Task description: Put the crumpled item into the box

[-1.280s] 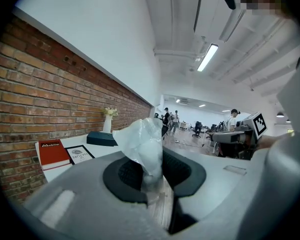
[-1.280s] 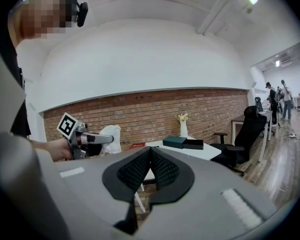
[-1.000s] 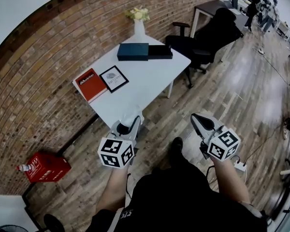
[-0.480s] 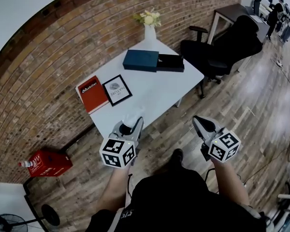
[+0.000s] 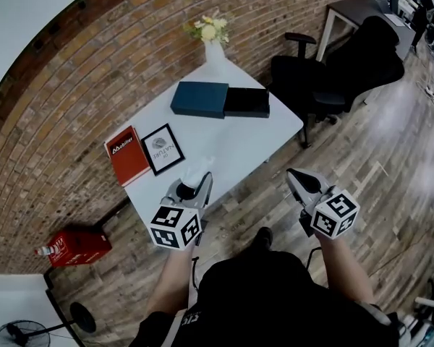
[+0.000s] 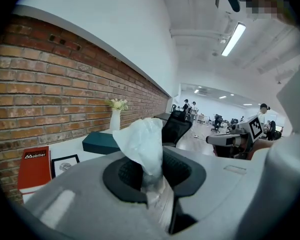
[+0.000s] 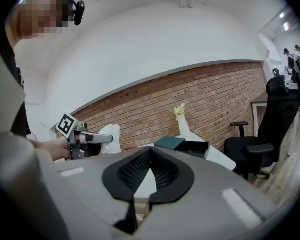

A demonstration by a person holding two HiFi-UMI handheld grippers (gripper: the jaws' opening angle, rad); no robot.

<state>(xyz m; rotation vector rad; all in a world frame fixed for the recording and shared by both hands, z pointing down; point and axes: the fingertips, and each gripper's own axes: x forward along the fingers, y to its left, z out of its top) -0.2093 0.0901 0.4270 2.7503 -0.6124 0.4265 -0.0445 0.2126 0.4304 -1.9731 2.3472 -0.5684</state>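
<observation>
My left gripper (image 5: 195, 184) is shut on a crumpled white tissue (image 5: 197, 170), which sticks up from between its pads (image 6: 142, 140). It hovers at the near corner of the white table (image 5: 271, 132). The box (image 5: 200, 98) is dark teal, with a black tray (image 5: 247, 102) slid out to its right, and lies at the table's far side. The left gripper view shows the box (image 6: 101, 142) ahead of the tissue. My right gripper (image 5: 298, 181) hangs over the wooden floor, right of the table, shut with nothing in it (image 7: 149, 156). From there the left gripper (image 7: 96, 138) and tissue (image 7: 111, 135) show at left.
A red book (image 5: 128, 154) and a framed picture (image 5: 163, 149) lie on the table's left part. A white vase of flowers (image 5: 213, 45) stands at the far corner by the brick wall. A black office chair (image 5: 340, 63) is right of the table, a red crate (image 5: 76, 248) on the floor left.
The view has swung so the table sits nearer and more central. The left gripper with the tissue now reaches the table's near corner. Both grippers keep their jaws as before.
</observation>
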